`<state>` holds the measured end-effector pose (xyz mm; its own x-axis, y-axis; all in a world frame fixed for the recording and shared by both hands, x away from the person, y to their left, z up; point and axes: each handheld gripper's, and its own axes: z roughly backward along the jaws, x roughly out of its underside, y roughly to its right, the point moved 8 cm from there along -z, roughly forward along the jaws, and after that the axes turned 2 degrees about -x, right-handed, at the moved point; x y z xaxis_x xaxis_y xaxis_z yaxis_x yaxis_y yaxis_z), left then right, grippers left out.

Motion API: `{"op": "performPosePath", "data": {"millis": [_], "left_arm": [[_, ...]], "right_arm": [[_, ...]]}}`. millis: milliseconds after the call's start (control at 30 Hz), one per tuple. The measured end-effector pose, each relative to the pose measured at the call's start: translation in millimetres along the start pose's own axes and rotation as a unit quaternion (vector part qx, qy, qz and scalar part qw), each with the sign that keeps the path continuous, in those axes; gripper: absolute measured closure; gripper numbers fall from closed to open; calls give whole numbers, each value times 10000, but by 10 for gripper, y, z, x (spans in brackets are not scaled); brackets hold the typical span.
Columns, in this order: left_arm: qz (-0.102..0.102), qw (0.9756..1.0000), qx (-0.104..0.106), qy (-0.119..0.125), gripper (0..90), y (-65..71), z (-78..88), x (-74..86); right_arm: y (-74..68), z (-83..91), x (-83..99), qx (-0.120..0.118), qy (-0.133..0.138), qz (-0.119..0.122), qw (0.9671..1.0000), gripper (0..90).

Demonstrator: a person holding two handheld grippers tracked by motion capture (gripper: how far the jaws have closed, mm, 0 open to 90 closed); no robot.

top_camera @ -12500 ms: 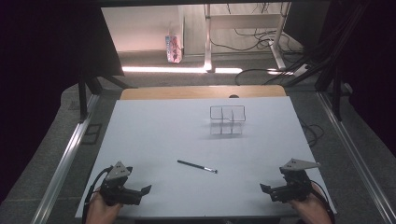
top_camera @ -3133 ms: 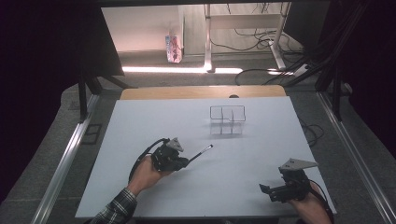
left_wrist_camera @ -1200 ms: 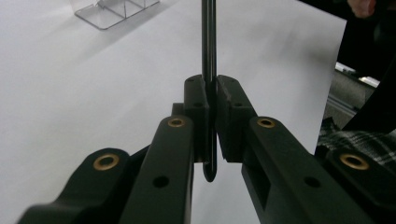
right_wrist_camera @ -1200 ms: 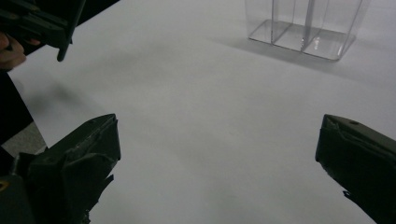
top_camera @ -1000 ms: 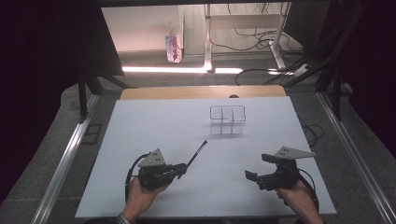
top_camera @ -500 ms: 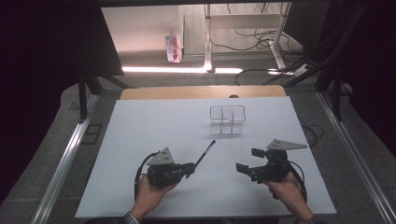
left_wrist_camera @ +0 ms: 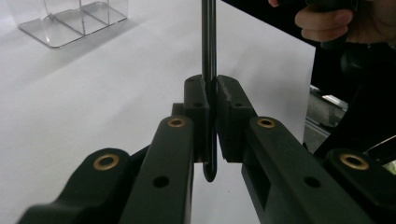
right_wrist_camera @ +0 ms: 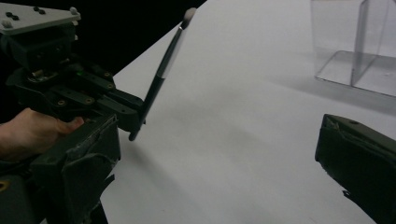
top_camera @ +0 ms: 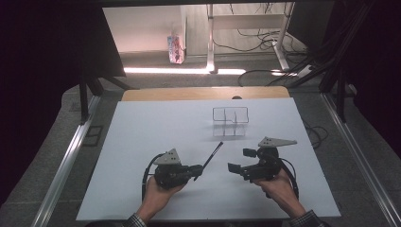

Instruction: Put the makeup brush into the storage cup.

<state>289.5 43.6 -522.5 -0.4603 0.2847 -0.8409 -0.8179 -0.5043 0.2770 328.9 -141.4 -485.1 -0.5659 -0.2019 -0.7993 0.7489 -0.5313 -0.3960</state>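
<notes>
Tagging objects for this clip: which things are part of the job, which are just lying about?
In the job:
- pen, clamped in the left gripper
- right gripper, open, facing the pen
- clear divided box

Lying about:
- carton on the floor behind the table
- floor cables

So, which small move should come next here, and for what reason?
Probably the right gripper should move toward the pen and close on its free upper part. The left gripper is clamped on the pen near its lower end, the right jaws stand wide open facing it, and the clear box waits farther back.
</notes>
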Motion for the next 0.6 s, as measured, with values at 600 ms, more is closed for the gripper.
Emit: {"op": "performPosePath", "data": {"millis": [600], "left_arm": [[-4, 9997, 245, 9, 841, 101, -132, -13]], "right_arm": [[-118, -281, -53, -309, -82, -264, 9991, 142]]}}
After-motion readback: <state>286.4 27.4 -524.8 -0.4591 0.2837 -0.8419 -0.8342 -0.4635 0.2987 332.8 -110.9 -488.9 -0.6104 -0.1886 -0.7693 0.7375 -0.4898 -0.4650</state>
